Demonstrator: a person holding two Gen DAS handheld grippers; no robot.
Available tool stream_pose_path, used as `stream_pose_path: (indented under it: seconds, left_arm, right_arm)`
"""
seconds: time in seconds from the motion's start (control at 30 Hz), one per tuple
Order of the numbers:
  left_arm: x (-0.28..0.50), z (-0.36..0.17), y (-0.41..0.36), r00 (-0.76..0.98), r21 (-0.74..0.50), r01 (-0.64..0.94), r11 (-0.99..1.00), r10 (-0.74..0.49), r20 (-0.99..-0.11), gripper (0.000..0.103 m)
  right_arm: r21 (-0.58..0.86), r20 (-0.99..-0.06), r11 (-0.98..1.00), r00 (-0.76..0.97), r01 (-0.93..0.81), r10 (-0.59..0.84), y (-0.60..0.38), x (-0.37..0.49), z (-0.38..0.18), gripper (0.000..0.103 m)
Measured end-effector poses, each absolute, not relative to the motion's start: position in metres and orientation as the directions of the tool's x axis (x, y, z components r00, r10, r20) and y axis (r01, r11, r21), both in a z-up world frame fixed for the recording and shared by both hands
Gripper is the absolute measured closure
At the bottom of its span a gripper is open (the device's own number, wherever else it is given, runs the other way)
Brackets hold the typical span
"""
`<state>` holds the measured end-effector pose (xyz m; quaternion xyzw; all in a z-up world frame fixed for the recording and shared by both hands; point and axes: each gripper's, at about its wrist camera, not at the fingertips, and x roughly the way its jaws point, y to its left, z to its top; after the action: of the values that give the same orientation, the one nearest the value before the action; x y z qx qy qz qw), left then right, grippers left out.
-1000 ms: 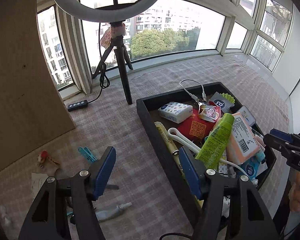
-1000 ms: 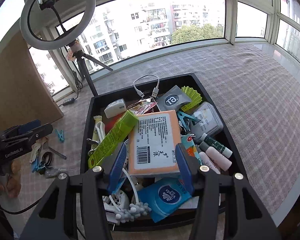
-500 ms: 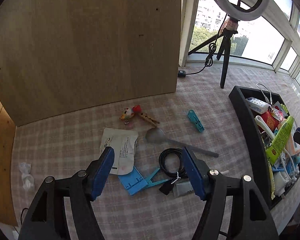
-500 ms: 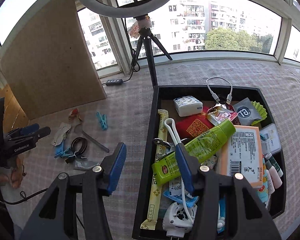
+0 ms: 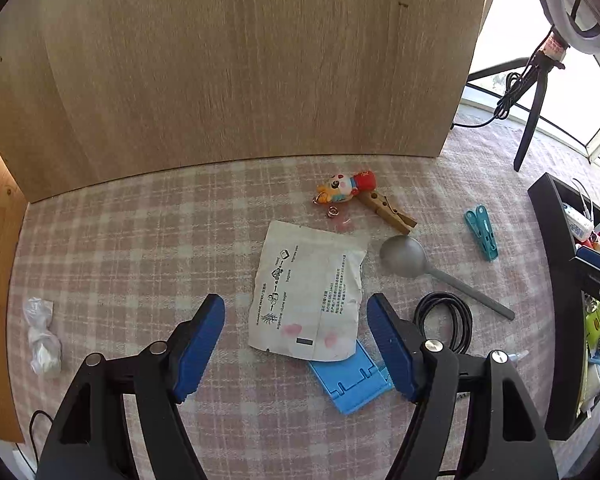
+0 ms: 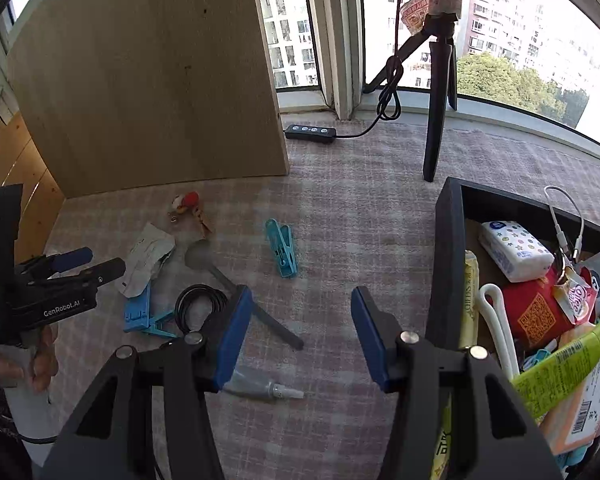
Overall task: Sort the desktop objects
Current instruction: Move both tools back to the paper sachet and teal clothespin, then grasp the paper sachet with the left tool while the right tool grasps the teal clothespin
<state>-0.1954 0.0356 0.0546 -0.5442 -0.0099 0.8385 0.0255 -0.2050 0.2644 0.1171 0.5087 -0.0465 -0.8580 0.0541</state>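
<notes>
Pink-checked cloth covers the table (image 5: 120, 240), and loose bits lie scattered across it. Left tool (image 5: 296, 348) hangs over a crumpled white paper packet (image 5: 312, 296), its blue pads spread wide and just now opening further, nothing pinched between them. Under the packet's near edge pokes a blue plastic stand (image 5: 350, 384). Beside that sits a coil of black cable (image 5: 446, 320), and a grey spoon (image 5: 404, 256) lies with its handle running past the coil. Farther back, a small cartoon figure on a wooden peg (image 5: 356, 192) rests near the tall wooden board (image 5: 240, 60) that walls off the rear. A teal clothes peg (image 5: 482, 232) lies alone toward the black tray (image 5: 556, 280). Off to the left edge sits a scrunched clear wrapper (image 5: 40, 336). Right tool (image 6: 302, 336) hovers over bare cloth, pads apart and empty, with the tray's dark wall just to its right and a small grey tube (image 6: 260, 388) below its left pad. That tray is crammed: tissue pack (image 6: 516, 250), red packet (image 6: 536, 312), green tube (image 6: 564, 364), white cable (image 6: 564, 216). A ring-light tripod (image 6: 436, 92) stands behind by the window.
</notes>
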Motion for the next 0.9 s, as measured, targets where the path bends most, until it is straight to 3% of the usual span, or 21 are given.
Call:
stream_pose_path:
  seconds: [0.47, 0.63, 0.7, 0.9]
  left_arm:
    - [-0.225, 0.013, 0.044, -0.351, -0.009, -0.035, -0.999, 0.021, -0.936, 0.027]
    - [-0.228, 0.012, 0.043, -0.36, -0.022, -0.033, -0.999, 0.032, -0.932, 0.032]
    - [-0.229, 0.013, 0.043, -0.365, -0.019, -0.033, -0.999, 0.03, -0.93, 0.037]
    - [-0.227, 0.013, 0.046, -0.379, -0.008, -0.034, -0.999, 0.02, -0.925, 0.048]
  right_arm:
    - [0.061, -0.907, -0.997, -0.414, 0.054, -0.078, 0.236, -0.267, 0.058, 0.052]
    - [0.077, -0.911, -0.996, -0.402, 0.041, -0.087, 0.239, -0.277, 0.048, 0.052]
    - [0.088, -0.914, -0.995, -0.395, 0.042, -0.097, 0.24, -0.279, 0.045, 0.054]
    - [0.069, -0.913, -0.996, -0.399, 0.048, -0.082, 0.237, -0.28, 0.043, 0.072]
